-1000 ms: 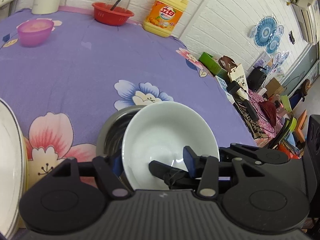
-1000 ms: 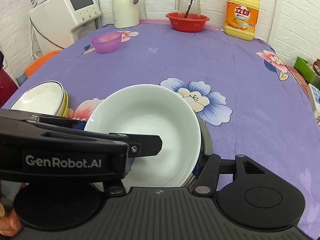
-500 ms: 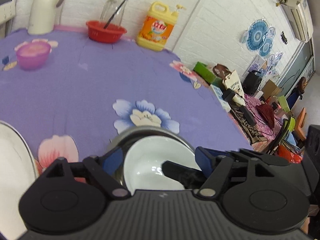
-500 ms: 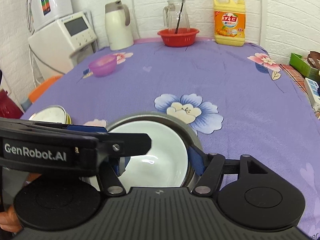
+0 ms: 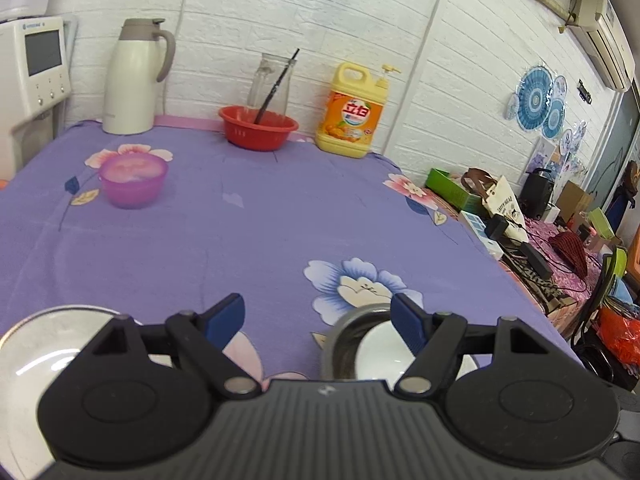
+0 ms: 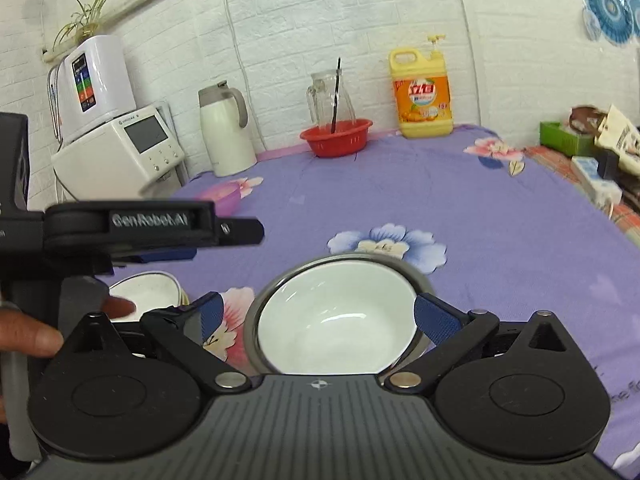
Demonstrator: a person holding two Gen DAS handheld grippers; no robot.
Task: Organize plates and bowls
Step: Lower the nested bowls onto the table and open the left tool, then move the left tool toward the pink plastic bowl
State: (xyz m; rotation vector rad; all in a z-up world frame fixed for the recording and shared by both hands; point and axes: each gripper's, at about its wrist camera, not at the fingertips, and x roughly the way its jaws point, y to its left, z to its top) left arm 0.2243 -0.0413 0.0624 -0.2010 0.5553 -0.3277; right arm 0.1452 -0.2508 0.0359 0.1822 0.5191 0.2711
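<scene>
Looking along the left wrist view, the left tool [image 5: 318, 318] is hanging wide open above the bench [image 5: 280, 216] with nothing between its blue pads, while the white ceramic bowl [image 5: 380, 354] is sitting nested inside the stainless steel bowl [image 5: 340, 340] low on the right, partly hidden behind the right finger. A stack of white plates [image 5: 28, 344], glossy and thin-rimmed, is lying at the lower left edge, and a translucent purple plastic bowl [image 5: 133, 180] is standing well apart near the far side, so that piece is probably waiting to be gathered. Turning to the right wrist view, the right tool [image 6: 316, 314] is likewise gaping fully and gripping nothing, its pads flanking the nested pair without touching it; the white ceramic bowl [image 6: 336, 320] is showing a smooth, shiny, round well, ringed by the brushed grey rim of the stainless steel bowl [image 6: 416, 276]. The left tool [image 6: 224, 232] is crossing the frame at the left, above the stack of white plates [image 6: 144, 290]. Judging from this, one nesting is looking done, with the purple plastic bowl [image 6: 226, 200] remaining.
</scene>
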